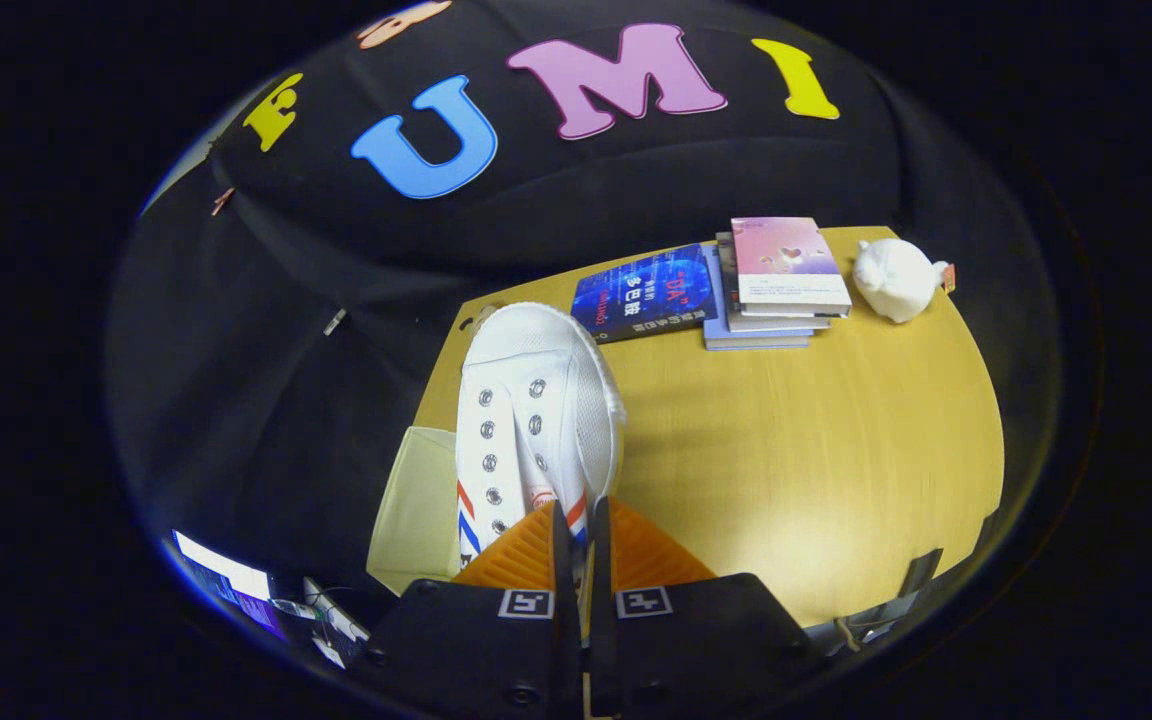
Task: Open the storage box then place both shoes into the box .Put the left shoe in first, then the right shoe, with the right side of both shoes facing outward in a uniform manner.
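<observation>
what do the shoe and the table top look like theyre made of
Shoe, shut between the gripper's fingers: likely white canvas, matte woven look, metal-looking eyelets. Table top: seemingly light wood or wood-look laminate, faint grain streaks and a soft sheen.

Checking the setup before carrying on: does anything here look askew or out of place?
Nothing stands out. The tool is shut on the white shoe, held beside the pale box; the books sit stacked on the table.

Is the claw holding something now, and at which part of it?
Yes. The claw is closed on the white shoe, pinching the side wall of its upper near the opening, with the toe pointing away over the pale box.
</observation>
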`<move>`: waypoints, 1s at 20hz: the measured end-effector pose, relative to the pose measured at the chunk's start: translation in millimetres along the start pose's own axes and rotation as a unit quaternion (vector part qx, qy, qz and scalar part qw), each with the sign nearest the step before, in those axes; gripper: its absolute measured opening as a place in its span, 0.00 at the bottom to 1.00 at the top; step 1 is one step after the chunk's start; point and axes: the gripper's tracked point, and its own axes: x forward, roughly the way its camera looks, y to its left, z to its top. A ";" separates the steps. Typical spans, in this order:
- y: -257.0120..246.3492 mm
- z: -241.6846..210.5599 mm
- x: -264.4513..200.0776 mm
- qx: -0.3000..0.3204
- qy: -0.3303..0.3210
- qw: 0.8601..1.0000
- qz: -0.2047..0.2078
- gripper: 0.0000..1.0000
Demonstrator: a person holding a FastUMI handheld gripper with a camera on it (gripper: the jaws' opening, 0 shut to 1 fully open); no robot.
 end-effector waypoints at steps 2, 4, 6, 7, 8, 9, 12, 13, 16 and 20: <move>27.6 -7.5 10.3 0.001 0.014 1.000 0.006 0.08; 54.2 -19.4 22.9 0.004 0.033 0.999 0.006 0.08; 78.6 -33.4 38.5 0.005 0.054 0.998 0.009 0.08; 90.6 -40.7 46.3 0.005 0.064 0.998 0.011 0.08; 99.8 -47.0 53.2 0.003 0.074 0.997 0.012 0.08; 106.6 -53.3 60.8 0.002 0.082 0.997 0.011 0.08; 121.1 -75.7 77.3 -0.003 0.113 0.994 -0.002 0.08; 124.1 -83.6 83.1 -0.003 0.124 0.992 -0.005 0.08; 122.4 -102.0 102.4 -0.004 0.149 0.989 -0.024 0.08; 96.8 -112.3 122.1 -0.024 0.162 0.983 -0.080 0.08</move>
